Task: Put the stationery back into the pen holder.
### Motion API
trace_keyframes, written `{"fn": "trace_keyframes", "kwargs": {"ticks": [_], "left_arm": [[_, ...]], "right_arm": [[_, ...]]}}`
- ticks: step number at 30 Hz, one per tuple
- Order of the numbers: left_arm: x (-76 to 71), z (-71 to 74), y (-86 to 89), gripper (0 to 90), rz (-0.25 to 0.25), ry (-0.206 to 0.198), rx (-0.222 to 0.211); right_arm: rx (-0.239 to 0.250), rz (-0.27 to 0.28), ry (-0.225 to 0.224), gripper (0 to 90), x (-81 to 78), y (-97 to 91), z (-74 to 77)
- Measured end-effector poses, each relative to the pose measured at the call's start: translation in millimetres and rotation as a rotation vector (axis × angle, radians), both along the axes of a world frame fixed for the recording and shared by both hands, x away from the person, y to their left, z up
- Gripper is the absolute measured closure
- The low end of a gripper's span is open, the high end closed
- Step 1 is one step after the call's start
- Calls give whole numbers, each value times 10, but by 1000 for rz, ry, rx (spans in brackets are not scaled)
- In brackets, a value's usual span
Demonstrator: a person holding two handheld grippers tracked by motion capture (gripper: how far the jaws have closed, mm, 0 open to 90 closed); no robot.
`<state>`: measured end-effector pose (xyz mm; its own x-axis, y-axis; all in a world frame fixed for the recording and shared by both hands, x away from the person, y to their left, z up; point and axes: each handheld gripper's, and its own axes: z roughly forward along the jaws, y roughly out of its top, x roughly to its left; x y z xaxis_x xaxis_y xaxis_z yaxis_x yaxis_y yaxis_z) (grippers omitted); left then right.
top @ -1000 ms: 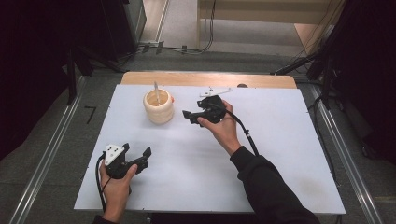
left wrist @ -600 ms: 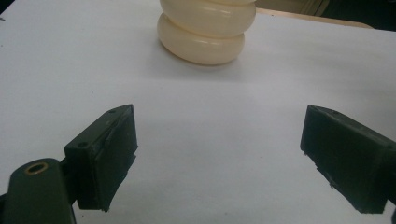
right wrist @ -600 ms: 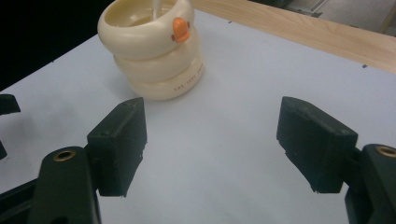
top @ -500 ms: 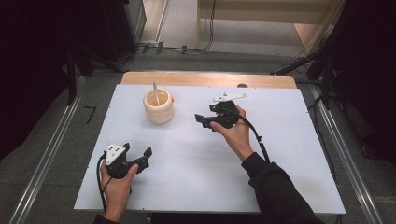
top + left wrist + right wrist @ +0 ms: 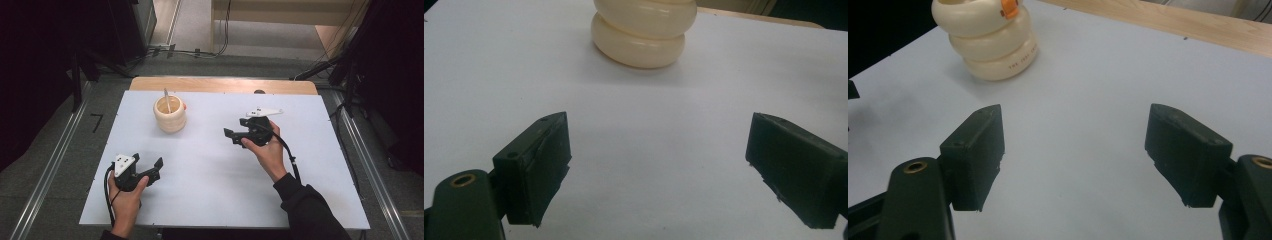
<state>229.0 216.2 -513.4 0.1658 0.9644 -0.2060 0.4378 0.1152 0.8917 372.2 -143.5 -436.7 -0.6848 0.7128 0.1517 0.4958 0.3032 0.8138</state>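
Right gripper (image 5: 231, 135), jaws wide and empty, has drawn back from the cream cup (image 5: 170, 114); placement probably finished.

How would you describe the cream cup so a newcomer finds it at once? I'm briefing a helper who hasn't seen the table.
Start at the white table and look toward its far left part, near the wooden strip. There stands the cream cup, upright. Its wall bulges in stacked rounded rings and a thin stick leans inside.
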Motion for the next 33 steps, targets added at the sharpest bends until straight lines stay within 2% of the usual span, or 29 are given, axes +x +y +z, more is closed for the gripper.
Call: {"fn": "trace_keyframes", "kwargs": {"ticks": [11,33], "left_arm": [[1,-6,-4,113,0,5,5],[-3,-11,-8,114,12,7,10]], "right_arm": [[-18,-62,15,221,-144,-386,-162],[-69,-149,50,212,-460,-1053,-477]]}}
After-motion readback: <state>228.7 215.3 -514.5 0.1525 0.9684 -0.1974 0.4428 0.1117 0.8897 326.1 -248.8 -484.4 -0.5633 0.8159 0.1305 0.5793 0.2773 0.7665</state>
